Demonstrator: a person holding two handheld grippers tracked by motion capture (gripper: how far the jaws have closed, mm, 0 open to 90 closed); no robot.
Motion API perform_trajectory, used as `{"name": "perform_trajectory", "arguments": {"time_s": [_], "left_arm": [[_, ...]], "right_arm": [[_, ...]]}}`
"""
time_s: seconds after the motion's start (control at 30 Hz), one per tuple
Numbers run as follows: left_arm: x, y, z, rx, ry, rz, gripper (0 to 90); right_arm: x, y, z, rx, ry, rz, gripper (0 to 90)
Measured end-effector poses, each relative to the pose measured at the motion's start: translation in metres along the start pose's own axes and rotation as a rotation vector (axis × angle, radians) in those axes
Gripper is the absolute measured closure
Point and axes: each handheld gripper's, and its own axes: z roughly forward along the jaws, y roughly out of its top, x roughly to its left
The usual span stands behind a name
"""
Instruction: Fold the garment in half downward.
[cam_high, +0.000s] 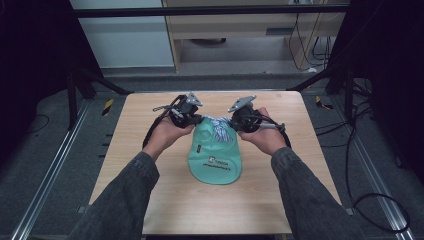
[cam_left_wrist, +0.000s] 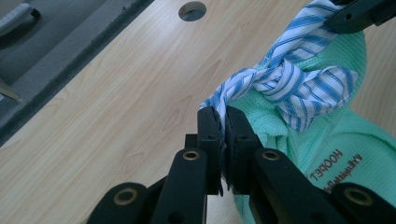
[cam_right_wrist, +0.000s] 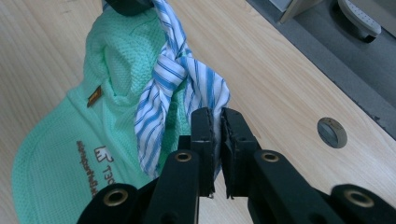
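A green bag (cam_high: 215, 157) with printed lettering lies near the middle of the wooden table (cam_high: 150, 150), its mouth on the far side tied with a blue-striped cloth (cam_high: 220, 126). The left gripper (cam_left_wrist: 223, 128) is clamped on one end of the cloth and the right gripper (cam_right_wrist: 217, 128) pinches the other, with what looks like a single knot between them. Beyond the table lies grey floor (cam_high: 240, 80).

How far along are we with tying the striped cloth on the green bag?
Done: the striped cloth is already crossed into one knot at the green bag mouth. In hand: left hand-held gripper and right hand-held gripper each pinch an end. Left: probably pulling it tight.
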Motion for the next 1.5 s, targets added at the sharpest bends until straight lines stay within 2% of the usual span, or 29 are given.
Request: {"name": "perform_trajectory", "arguments": {"time_s": [0.1, 0.17, 0.27, 0.53, 0.67, 0.73, 0.87, 1.0, 1.3, 1.5], "left_arm": [[0.002, 0.001, -0.001, -0.020, 0.022, 0.004, 86.1], [0.001, -0.001, 0.000, -0.016, 0.020, 0.012, 86.0], [-0.003, -0.007, 0.003, -0.006, 0.026, 0.033, 86.0], [-0.018, -0.025, 0.004, -0.014, 0.039, 0.049, 86.0], [-0.022, -0.032, 0.002, -0.023, 0.051, 0.048, 85.9], [-0.022, -0.035, 0.003, -0.029, 0.068, 0.061, 85.9], [-0.021, -0.039, 0.006, -0.034, 0.067, 0.054, 86.0], [-0.023, -0.045, 0.009, -0.031, 0.050, 0.041, 85.9], [-0.036, -0.058, 0.003, -0.024, 0.043, 0.049, 85.8], [-0.042, -0.067, 0.004, -0.026, 0.033, 0.035, 85.7]], "right_arm": [[-0.005, 0.004, 0.001, -0.018, -0.018, 0.009, 84.1], [-0.004, 0.004, 0.002, -0.018, -0.019, 0.011, 84.0], [0.002, -0.003, 0.006, -0.010, -0.012, -0.005, 84.0], [0.015, -0.015, 0.010, -0.004, 0.000, -0.030, 84.0], [0.021, -0.018, 0.011, -0.014, 0.000, -0.035, 83.9], [0.025, -0.020, 0.010, -0.026, 0.001, -0.043, 83.9], [0.030, -0.022, 0.012, -0.031, -0.004, -0.059, 83.9], [0.036, -0.027, 0.014, -0.033, 0.008, -0.056, 84.0], [0.045, -0.038, 0.015, -0.032, 0.035, -0.048, 83.9], [0.050, -0.044, 0.016, -0.025, 0.049, -0.053, 83.5]]}}
